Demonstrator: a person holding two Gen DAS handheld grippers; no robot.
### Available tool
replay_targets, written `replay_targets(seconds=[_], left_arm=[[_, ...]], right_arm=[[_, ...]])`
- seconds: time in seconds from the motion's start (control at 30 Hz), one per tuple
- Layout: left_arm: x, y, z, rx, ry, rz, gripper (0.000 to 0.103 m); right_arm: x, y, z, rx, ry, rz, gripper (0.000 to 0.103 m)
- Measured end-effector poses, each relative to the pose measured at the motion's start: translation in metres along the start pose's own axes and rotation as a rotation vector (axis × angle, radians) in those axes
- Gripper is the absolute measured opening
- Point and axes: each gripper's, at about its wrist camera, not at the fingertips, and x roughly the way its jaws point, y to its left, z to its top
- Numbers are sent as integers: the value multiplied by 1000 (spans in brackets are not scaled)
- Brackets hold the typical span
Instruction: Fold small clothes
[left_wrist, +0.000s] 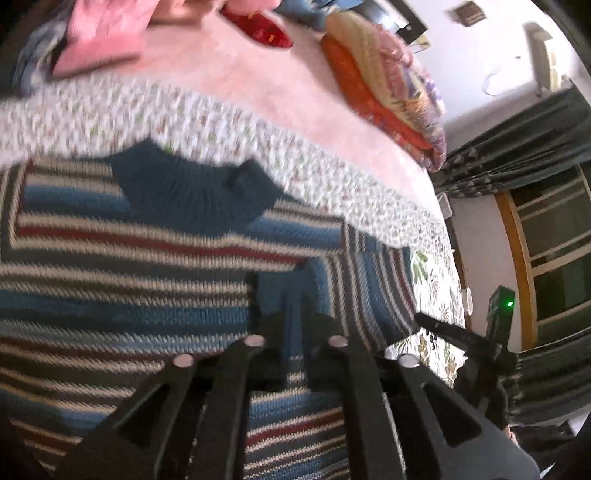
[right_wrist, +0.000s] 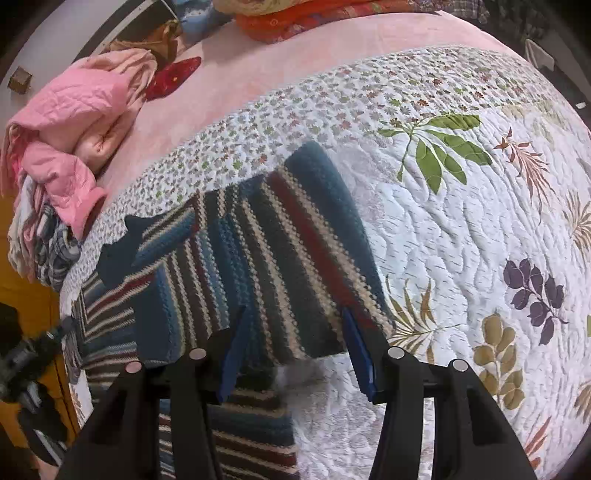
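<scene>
A knitted sweater (left_wrist: 147, 266) striped in blue, cream, dark red and black lies flat on the quilt, its dark teal collar (left_wrist: 192, 188) toward the far side. My left gripper (left_wrist: 295, 295) sits low over its chest with the jaws drawn close, pinching a blue fold of the knit; blur hides the exact grip. In the right wrist view, a folded-over part of the sweater (right_wrist: 280, 236) runs diagonally. My right gripper (right_wrist: 294, 314) is open, its blue pads (right_wrist: 356, 350) standing either side of that part's near end.
The floral white quilt (right_wrist: 461, 240) covers a bed with a pink blanket (right_wrist: 229, 81) behind. A pink jacket heap (right_wrist: 66, 129) lies at far left, a red item (right_wrist: 173, 74) behind it, and stacked orange bedding (left_wrist: 388, 92) at the back. Curtains and a window (left_wrist: 546, 229) lie beyond the bed edge.
</scene>
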Motion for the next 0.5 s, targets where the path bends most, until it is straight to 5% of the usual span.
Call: replay_targets(seconds=[0.03,0.1,0.2,0.3,0.37,0.43,0.5], left_arm=[[12,3,-4,-7,36,9,34],[37,3,-17,-5,90,42,47],[71,3,-28,-20,158,68,51],[96,-3,-32,-22,165,103,66],[103,-12,-31,9,149,136,64],[102,-18,-29,28,138,131,29],[100,-20,-27,17,141,66,20]], right_arm=[[0,3,-1,-6,0,1,52],[-1,9,-2,-31,-2,-11,52],[-1,17,-4,-66,-1,-13,52],[1,19,-4,-78,5,-9,53],[1,19,-4,-84,6,-9,53],[0,19,-3,-86,3,-10,53],[-2,16,-2,-81,-3,-11,53]])
